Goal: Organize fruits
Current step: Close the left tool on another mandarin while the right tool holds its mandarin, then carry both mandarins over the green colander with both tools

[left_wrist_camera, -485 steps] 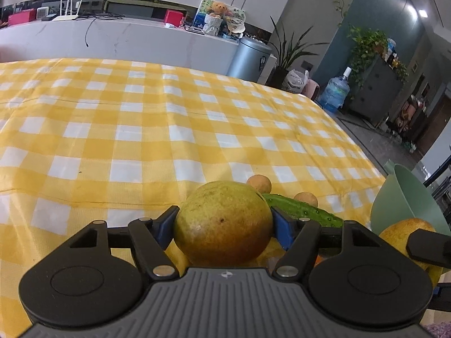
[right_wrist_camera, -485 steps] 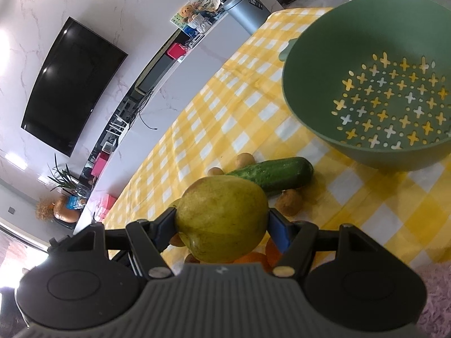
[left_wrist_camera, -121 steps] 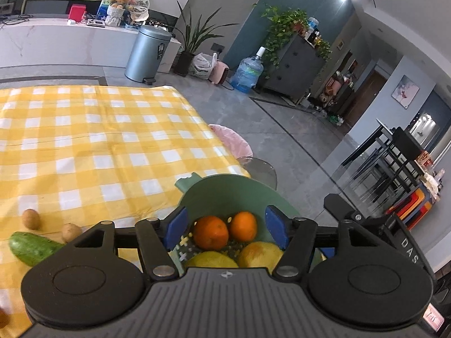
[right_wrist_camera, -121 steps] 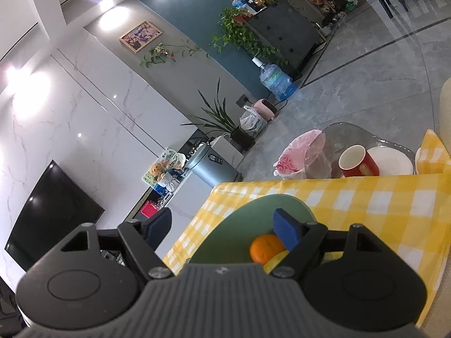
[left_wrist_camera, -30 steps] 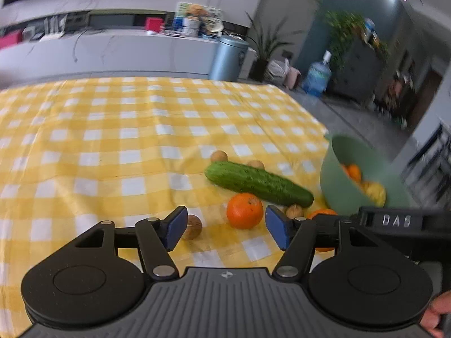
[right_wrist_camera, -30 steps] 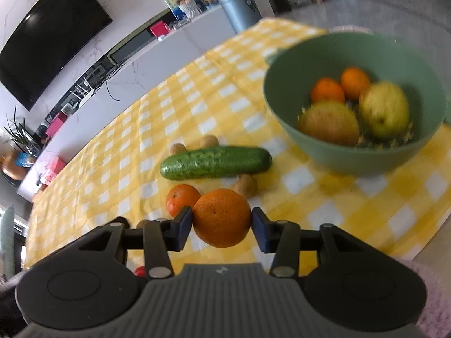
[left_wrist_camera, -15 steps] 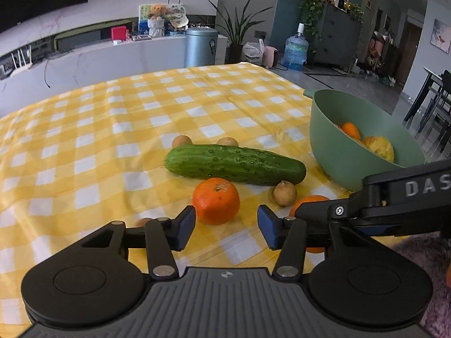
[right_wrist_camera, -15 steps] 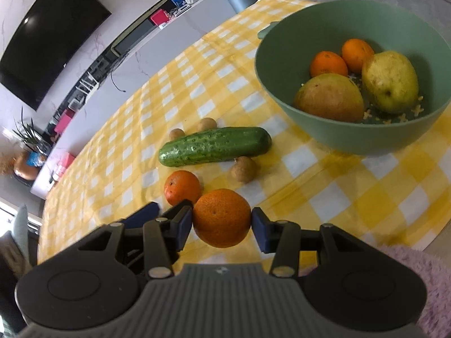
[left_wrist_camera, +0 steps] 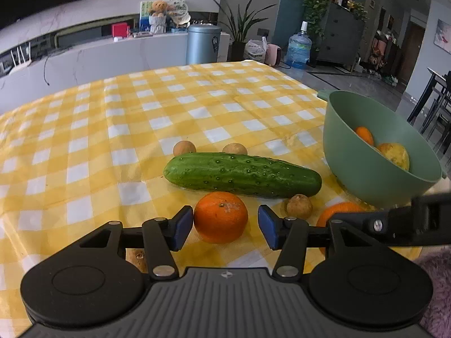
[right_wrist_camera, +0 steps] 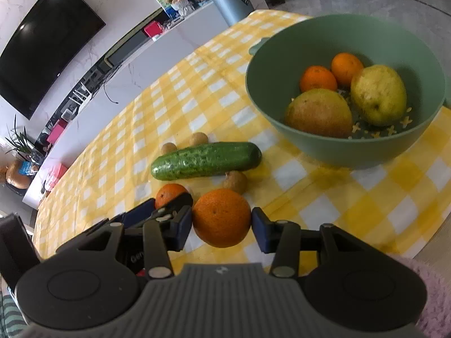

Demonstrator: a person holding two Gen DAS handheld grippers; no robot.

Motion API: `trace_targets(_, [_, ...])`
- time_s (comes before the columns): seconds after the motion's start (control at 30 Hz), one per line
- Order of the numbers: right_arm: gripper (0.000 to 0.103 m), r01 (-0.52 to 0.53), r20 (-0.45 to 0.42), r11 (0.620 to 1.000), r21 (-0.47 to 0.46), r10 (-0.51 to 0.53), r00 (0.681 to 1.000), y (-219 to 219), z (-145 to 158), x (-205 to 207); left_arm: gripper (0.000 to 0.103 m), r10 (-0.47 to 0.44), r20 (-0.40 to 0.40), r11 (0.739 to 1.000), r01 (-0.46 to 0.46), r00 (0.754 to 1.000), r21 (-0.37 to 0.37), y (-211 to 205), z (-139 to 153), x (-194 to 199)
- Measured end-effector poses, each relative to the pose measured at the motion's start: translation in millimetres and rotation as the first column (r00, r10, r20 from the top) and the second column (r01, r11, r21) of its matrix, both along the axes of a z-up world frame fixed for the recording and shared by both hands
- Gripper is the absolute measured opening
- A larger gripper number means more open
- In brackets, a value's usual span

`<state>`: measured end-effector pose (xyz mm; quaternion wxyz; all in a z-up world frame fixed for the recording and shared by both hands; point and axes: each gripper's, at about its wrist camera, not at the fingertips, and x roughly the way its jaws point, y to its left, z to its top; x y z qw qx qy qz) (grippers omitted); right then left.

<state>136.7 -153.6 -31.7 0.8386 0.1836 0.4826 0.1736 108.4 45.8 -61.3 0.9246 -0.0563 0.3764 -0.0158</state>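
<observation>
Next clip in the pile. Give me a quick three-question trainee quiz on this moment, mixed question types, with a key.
1. True or false: the right tongs are shut on an orange.
2. How many pieces of fruit lie in the green bowl? A) two B) four C) six
3. Fill in: the orange on the cloth between the left tongs' pads lies just in front of the long green ______.

Key
1. True: both pads press its sides.
2. B: two oranges and two yellow-green fruits.
3. cucumber. The left pads flank that orange with a gap on one side, so it is not gripped.
</observation>
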Motion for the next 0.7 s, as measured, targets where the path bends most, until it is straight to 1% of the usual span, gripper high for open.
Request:
trace_targets(0.1, [0.043, -0.009, -0.001, 1.000, -0.002, 0.009, 1.000, 1, 0, 0, 0.059, -0.009, -0.013, 1.000, 0.009, 1.000, 0.007, 0, -2, 3])
trace_targets(0.23, [0.043, -0.016, -0.004, 1.000, 0.001, 0.016, 1.000, 2, -1, 0, 0.050, -0.007, -0.010, 1.000, 0.007, 1.000, 0.008, 1, -3, 2])
trace_targets(0.33, [0.043, -0.016, -0.006, 1.000, 0.002, 0.016, 1.000, 2, -1, 1, 0.050, 0.028, -0.003, 1.000, -0.028, 1.000, -0.013, 4, -3, 1])
trace_targets(0.4, [0.043, -0.015, -0.008, 1.000, 0.001, 0.015, 1.000, 2, -1, 1, 0.049, 0.037, 0.000, 0.999, -0.037, 0.999, -0.012, 6, -3, 0])
trace_targets(0.47, [0.044, -0.011, -0.010, 1.000, 0.000, 0.011, 1.000, 2, -1, 1, 0.049, 0.071, 0.003, 0.997, -0.071, 0.997, -0.012, 8, -2, -2])
trace_targets(0.5, [0.044, -0.011, -0.011, 1.000, -0.003, 0.011, 1.000, 3, -2, 1, 0.049, 0.094, -0.001, 0.995, -0.094, 0.996, -0.020, 10, -1, -3])
trace_targets(0.57, [0.044, -0.018, -0.016, 0.999, -0.029, 0.017, 1.000, 6, -3, 2, 0.049, 0.125, -0.004, 0.990, -0.125, 0.992, -0.070, 17, 2, -9])
trace_targets(0.63, [0.044, -0.023, -0.031, 0.997, -0.069, 0.021, 0.999, 10, -5, 4, 0.049, 0.131, -0.003, 0.983, -0.131, 0.991, -0.127, 22, 6, -16])
trace_targets(0.7, [0.043, -0.003, -0.030, 0.993, -0.119, 0.000, 1.000, 14, -6, 5, 0.049, 0.142, 0.002, 0.977, -0.140, 0.990, -0.163, 26, 9, -24])
